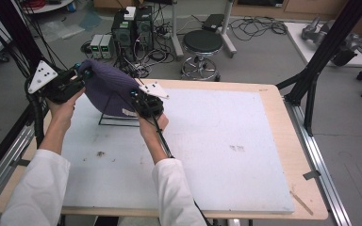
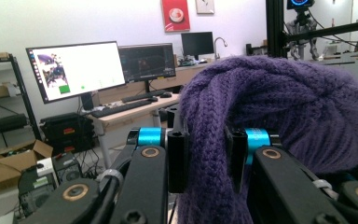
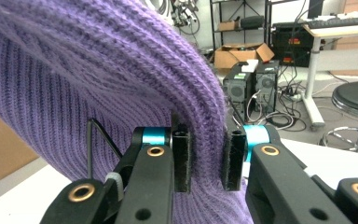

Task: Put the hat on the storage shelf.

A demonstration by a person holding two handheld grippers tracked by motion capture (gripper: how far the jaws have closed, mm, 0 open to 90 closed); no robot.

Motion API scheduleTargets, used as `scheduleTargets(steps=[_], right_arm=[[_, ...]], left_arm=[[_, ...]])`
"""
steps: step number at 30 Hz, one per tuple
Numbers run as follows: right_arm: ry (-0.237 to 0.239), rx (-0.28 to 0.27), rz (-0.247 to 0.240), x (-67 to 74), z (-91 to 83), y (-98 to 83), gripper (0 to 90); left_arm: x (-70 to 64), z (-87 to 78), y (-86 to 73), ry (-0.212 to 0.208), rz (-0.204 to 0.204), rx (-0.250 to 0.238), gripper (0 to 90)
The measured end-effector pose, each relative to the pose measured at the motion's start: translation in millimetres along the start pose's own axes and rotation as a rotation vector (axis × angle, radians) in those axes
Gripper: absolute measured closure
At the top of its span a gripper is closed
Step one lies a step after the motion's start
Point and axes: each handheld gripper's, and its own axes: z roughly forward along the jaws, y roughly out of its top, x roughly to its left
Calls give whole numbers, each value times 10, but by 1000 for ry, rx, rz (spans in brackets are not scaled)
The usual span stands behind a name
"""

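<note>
Purple wool, one knitted hat (image 1: pixel 107 89), hangs stretched between two grippers above the far left part of the bench (image 1: pixel 207 141). The left gripper (image 1: pixel 78 75) pinches a fold of its ribbed edge, jaws closed onto the knit; the right gripper (image 1: pixel 139 101) does the same on the opposite side. Holding it at two points keeps the opening spread, probably so it can go over, or come off, the single black wire stand (image 1: pixel 118 121) directly beneath. Whether the hat touches that stand I can't quite tell from here. One person, two white sleeves, one hat, one stand; nothing else sits on the white mat (image 1: pixel 245 155).
</note>
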Motion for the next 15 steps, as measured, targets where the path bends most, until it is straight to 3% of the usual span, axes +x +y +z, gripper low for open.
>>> scheduleTargets(steps=[15], right_arm=[[-19,69,-10,-7,75,-158,783]], left_arm=[[-10,-19,-183,-3,-5,46,765]])
